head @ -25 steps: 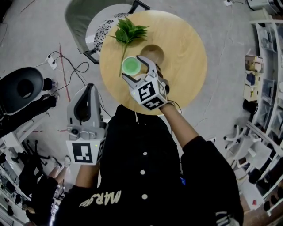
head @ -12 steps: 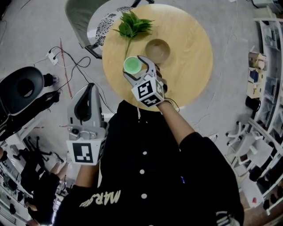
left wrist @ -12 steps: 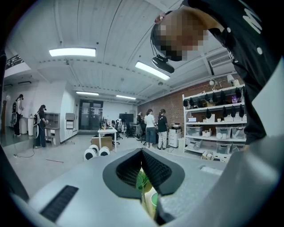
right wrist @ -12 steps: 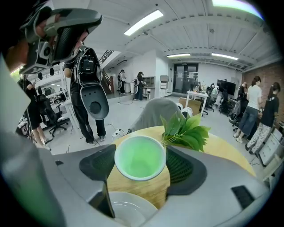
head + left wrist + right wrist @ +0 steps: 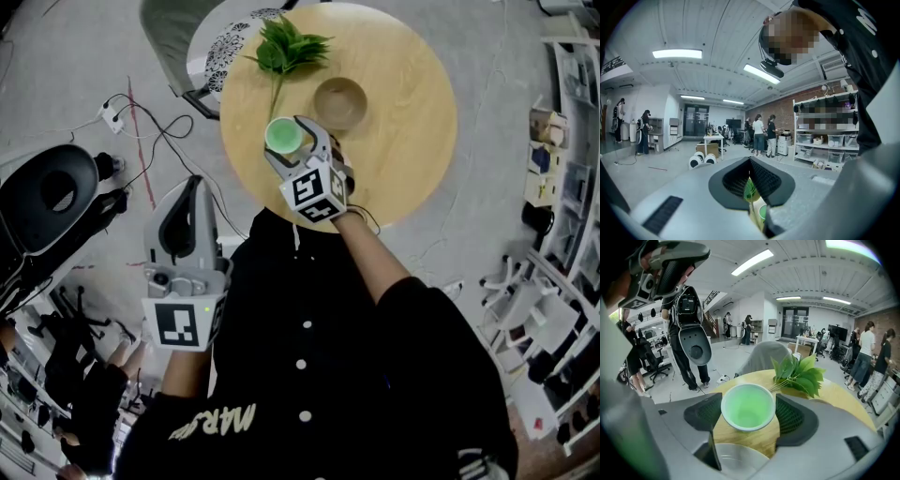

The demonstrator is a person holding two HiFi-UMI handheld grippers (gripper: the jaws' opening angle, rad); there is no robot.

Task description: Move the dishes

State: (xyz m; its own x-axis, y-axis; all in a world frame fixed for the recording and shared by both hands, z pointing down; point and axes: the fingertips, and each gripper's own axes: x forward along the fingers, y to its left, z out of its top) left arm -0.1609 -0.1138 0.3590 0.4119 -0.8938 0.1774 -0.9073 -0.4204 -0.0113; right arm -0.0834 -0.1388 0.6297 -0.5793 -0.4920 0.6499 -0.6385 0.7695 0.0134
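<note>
Right tongs (image 5: 290,142) shifted off one bowl (image 5: 339,101), gripping one green cup (image 5: 283,134); one leaf sprig (image 5: 286,52); left tongs (image 5: 190,185) closed, empty.

Your small green round cup (image 5: 283,135) stands upright, mouth up, clasped between the right gripper's (image 5: 749,414) pads. The tan round bowl (image 5: 338,101) sits upright near it on the wooden table (image 5: 412,112). A pale shallow dish (image 5: 736,465) lies below the cup.

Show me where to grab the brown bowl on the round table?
Pinch the wooden bowl by its rim, coming down from above on its right side, with one jaw inside and one outside. It stands upright with its mouth open and looks too wide to span. The leafy sprig lies off its left.
</note>
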